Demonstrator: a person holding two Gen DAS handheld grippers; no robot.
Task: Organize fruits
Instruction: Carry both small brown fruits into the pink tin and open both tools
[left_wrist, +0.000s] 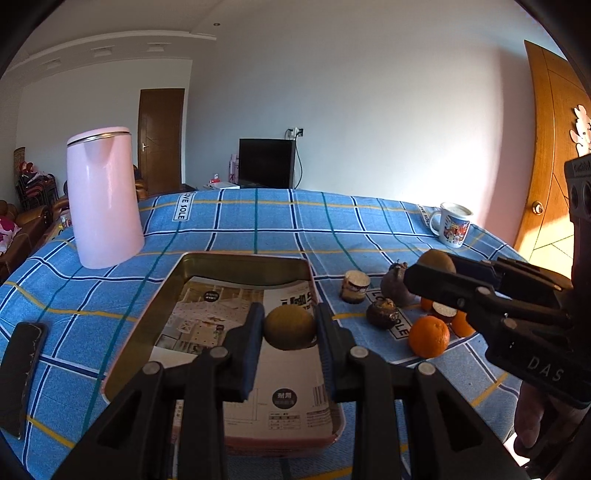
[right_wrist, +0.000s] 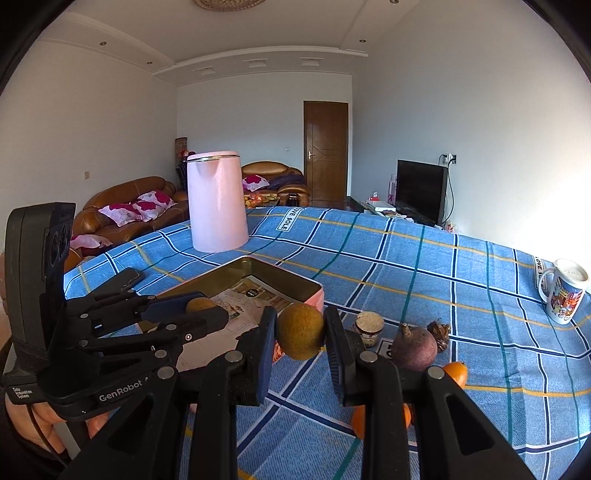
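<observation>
In the left wrist view, the left gripper (left_wrist: 290, 332) is holding a brown round fruit (left_wrist: 289, 326), and its jaws are clamped on the two sides of it. The fruit is hanging over the metal tray (left_wrist: 236, 263), which is lying under and ahead of the jaws with a printed paper (left_wrist: 236, 325) inside. I think the gripper is carrying it there because the tray is the place for collecting fruits. To the right of the jaws, the right gripper (left_wrist: 436, 271) is reaching in with another brown fruit. Below it, an orange (left_wrist: 429, 336), two dark fruits (left_wrist: 384, 314) and a small jar (left_wrist: 355, 286) are waiting on the counter (left_wrist: 258, 229).

In the right wrist view, the right gripper (right_wrist: 301, 332) is also gripping its own brown fruit (right_wrist: 301, 330), jaws pressed on both sides. It is hovering above the counter, just short of the near corner of the tray. The left gripper is staying to the left of these jaws, above the tray. A purple fruit (right_wrist: 413, 349) is lying to the right of the jaws. Far ahead, a pink kettle (right_wrist: 217, 201) is standing, and a mug (right_wrist: 565, 291) is far right.
</observation>
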